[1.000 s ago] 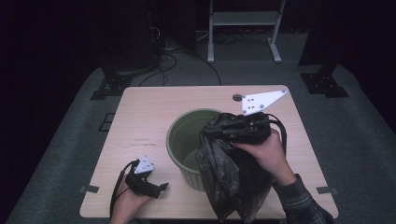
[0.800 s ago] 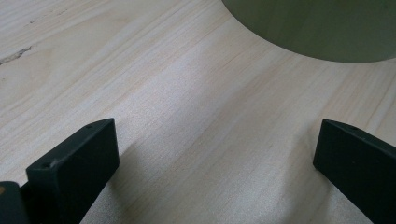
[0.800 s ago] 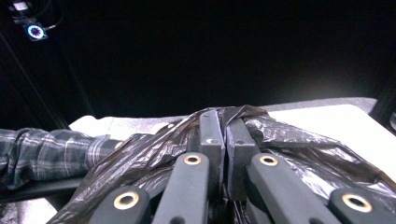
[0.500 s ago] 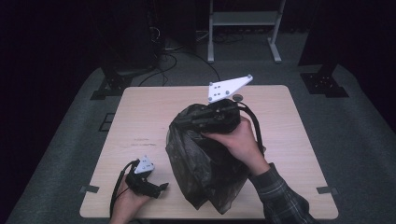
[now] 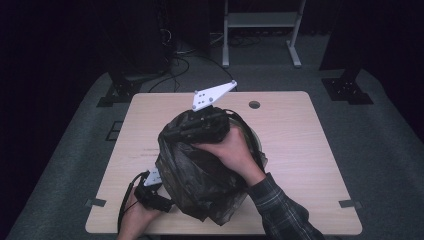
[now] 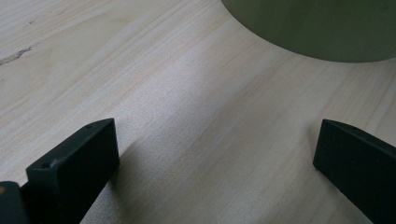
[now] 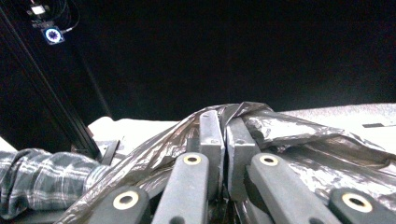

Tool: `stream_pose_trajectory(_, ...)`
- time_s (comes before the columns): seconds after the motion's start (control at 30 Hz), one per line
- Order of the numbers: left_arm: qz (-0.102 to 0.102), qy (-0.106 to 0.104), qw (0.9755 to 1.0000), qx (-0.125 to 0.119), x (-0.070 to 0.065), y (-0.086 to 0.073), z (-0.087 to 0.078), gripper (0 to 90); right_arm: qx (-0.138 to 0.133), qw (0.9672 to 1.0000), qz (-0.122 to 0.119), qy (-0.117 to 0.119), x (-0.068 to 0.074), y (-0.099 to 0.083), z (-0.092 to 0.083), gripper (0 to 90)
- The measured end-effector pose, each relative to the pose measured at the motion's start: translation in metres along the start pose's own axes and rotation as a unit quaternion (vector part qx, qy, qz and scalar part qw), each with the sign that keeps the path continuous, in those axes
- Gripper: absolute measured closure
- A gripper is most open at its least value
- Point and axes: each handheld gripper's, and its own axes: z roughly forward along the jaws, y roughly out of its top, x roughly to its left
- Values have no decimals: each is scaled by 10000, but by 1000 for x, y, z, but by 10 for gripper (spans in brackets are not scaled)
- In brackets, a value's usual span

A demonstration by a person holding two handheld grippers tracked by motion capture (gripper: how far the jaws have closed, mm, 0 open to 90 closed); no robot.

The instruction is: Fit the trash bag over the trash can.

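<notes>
Spanning the frame, pale wooden counter (image 5: 310,150); draped over round olive-green plastic bin (image 6: 317,28) at its middle, crumpled black plastic bag (image 5: 200,185), pinched in right gripper (image 7: 223,140) fingers; left gripper (image 6: 215,158) fingers wide apart, empty.

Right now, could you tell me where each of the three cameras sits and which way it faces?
High view: above the table, looking forward and down; both forearms, left gripper, right gripper pinching the black bag.
Left gripper view: low over the tabletop, facing the green bin; open jaws.
Right gripper view: faces along shut jaws clamping the bag; plaid sleeve.
Shared: bag in high and right gripper views.
</notes>
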Motion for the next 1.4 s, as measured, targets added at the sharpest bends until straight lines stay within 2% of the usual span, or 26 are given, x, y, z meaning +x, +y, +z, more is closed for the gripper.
stream_pose_trajectory(0.47, 9, -4, 10000, 4, 0, 0, 0, 0, 356, 9978, 458, -308, -12, -44, -44, 851)
stream_pose_trajectory(0.57, 11, -4, 10000, 5, 0, 0, 0, 0, 428, 9970, 580, -294, -14, -49, -47, 805)
stream_pose_trajectory(0.67, 10, -3, 10000, 4, 0, 0, 0, 0, 466, 9968, 599, -235, -14, -52, -50, 748)
stream_pose_trajectory(0.8, 11, -3, 10000, 3, 0, 0, 0, 0, 428, 9970, 573, -291, -11, -52, -58, 661)
stream_pose_trajectory(0.93, 13, 1, 10000, 5, 0, 0, 0, 0, 331, 9969, 566, -434, -7, -52, -73, 614)
stream_pose_trajectory(1.13, 13, 1, 10000, 4, 0, 0, 0, 0, 154, 9951, 576, -783, -9, -60, -105, 613)
stream_pose_trajectory(1.23, 12, 1, 10000, 5, 0, 0, 0, 0, 111, 9928, 709, -958, -15, -67, -119, 594)
stream_pose_trajectory(1.4, 13, 1, 10000, 5, 0, 0, 0, 0, 51, 9877, 776, -1354, -28, -78, -134, 556)
